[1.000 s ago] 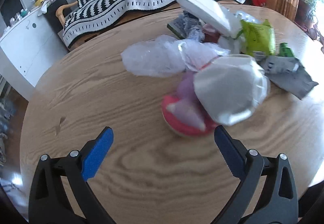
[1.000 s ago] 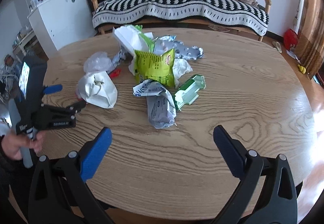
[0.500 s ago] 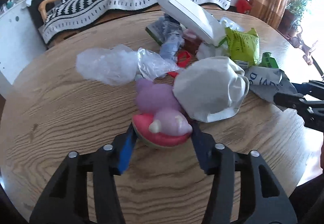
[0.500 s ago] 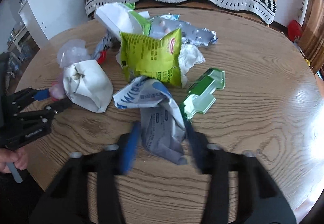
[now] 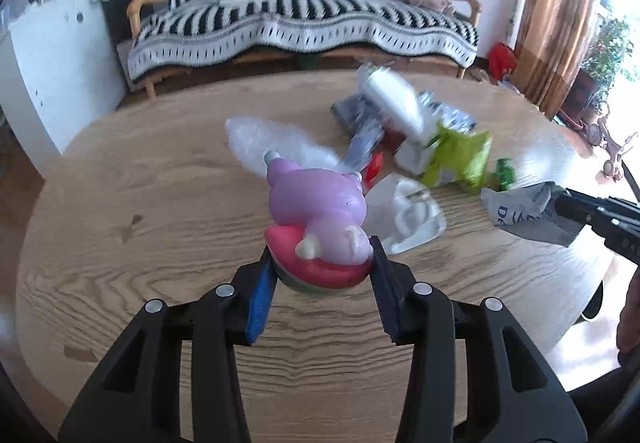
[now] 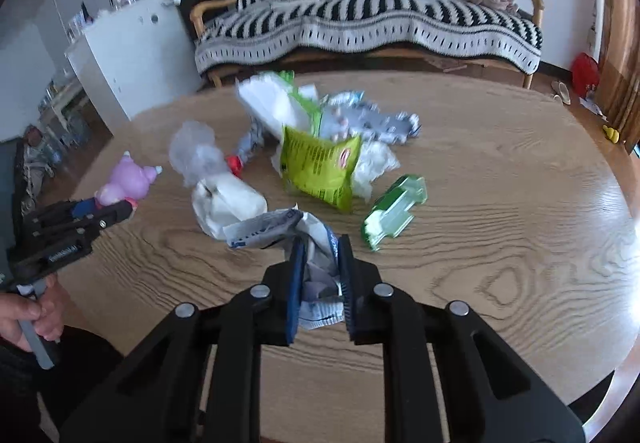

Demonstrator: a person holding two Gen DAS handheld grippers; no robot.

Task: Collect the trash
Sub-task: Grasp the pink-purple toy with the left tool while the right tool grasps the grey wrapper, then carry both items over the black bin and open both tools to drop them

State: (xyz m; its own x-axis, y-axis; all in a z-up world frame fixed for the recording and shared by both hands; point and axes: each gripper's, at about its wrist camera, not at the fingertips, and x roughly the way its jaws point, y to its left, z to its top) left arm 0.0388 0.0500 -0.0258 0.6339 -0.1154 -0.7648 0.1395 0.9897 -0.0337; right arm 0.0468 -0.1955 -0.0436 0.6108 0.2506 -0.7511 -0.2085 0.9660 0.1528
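Already both pickups are under way. The left hand-held gripper (image 5: 322, 275) has just been closing and now clamps a purple toy (image 5: 318, 213) by its red base, the toy seemingly raised a little off the table (image 5: 160, 203). The right hand-held gripper (image 6: 320, 275) has likewise just been closing and pinches a crumpled grey wrapper (image 6: 316, 243) near the table's front edge.

Most of the job looks undone: a green snack bag (image 6: 318, 167), a white crumpled bag (image 6: 226, 205), a clear plastic bag (image 6: 192, 151), a green plastic piece (image 6: 394, 211) and some foil and paper scraps behind them lie heaped mid-table.

No bin shows in either view, so where the trash should go I cannot tell. The far scraps are blurred and hard to name, and only a hand (image 6: 24, 317) of the person shows.
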